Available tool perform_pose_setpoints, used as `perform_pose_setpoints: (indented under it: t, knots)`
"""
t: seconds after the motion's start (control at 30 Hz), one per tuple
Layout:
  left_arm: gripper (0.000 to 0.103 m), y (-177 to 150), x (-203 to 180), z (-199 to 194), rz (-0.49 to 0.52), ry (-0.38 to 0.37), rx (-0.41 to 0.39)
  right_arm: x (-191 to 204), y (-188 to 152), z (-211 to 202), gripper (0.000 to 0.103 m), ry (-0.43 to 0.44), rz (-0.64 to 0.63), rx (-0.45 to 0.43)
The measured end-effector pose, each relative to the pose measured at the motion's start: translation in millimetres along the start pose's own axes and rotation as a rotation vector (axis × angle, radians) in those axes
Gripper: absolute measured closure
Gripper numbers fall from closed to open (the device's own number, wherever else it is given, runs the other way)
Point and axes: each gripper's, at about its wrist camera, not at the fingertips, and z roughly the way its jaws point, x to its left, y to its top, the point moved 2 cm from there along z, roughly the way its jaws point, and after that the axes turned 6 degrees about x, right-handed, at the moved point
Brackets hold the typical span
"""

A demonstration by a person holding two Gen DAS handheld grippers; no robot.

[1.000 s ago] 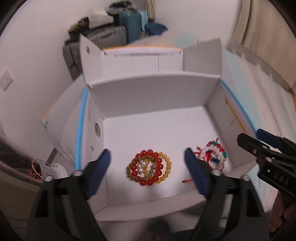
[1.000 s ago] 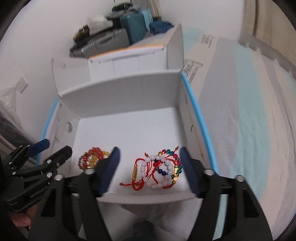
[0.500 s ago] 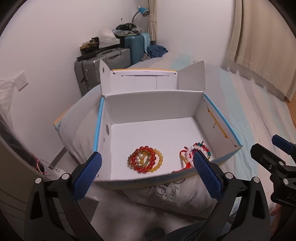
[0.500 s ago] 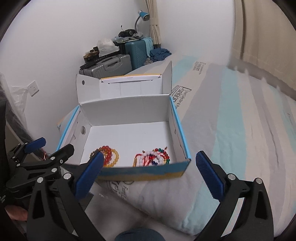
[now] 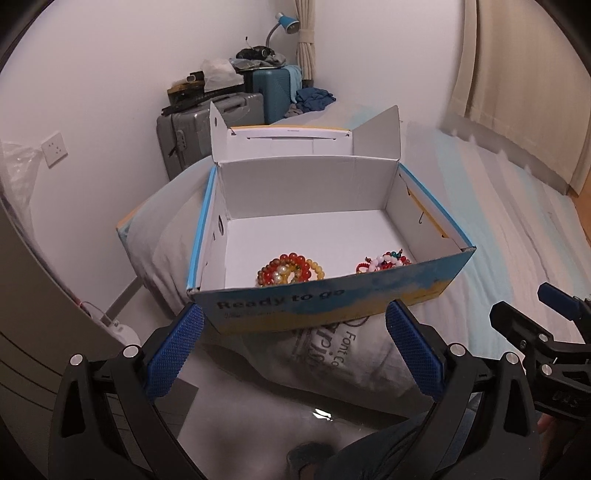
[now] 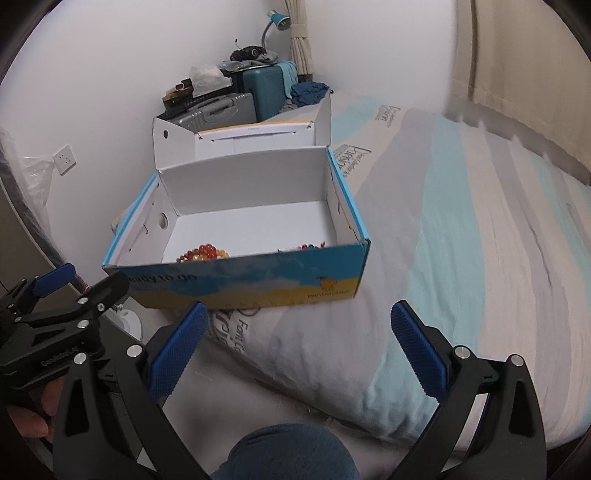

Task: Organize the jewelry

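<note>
An open blue and yellow cardboard box (image 5: 332,299) (image 6: 258,284) rests on a pillow on the bed. Inside lie a pile of red, orange and amber bead bracelets (image 5: 290,269) (image 6: 203,254) on the left and a red-string bracelet with white and coloured beads (image 5: 384,260) (image 6: 308,246) on the right, partly hidden by the front wall. My left gripper (image 5: 293,352) is open and empty, in front of the box. My right gripper (image 6: 299,350) is open and empty, in front of the box too. Each gripper shows at the other view's edge.
The box sits on a grey printed pillow (image 5: 332,354) on a striped bed (image 6: 461,240). Suitcases (image 5: 207,122) with clutter and a blue desk lamp (image 5: 286,20) stand at the far wall. Curtains (image 5: 517,74) hang on the right. A wall socket (image 5: 54,148) is on the left.
Both grippers have pulled back and out of the box, away from the bracelets, and now sit in front of its printed front wall. The bracelets stay where they lay.
</note>
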Motion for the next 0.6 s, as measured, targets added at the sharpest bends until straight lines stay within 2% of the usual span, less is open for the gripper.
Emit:
perform_pose_setpoints:
  t: [0.6]
  knots:
    - [0.006,-8.5,-1.5,0.8,-0.007,0.001,0.01,-3.9,-1.3,-3.3,0.007,-0.005,0.008,-0.007]
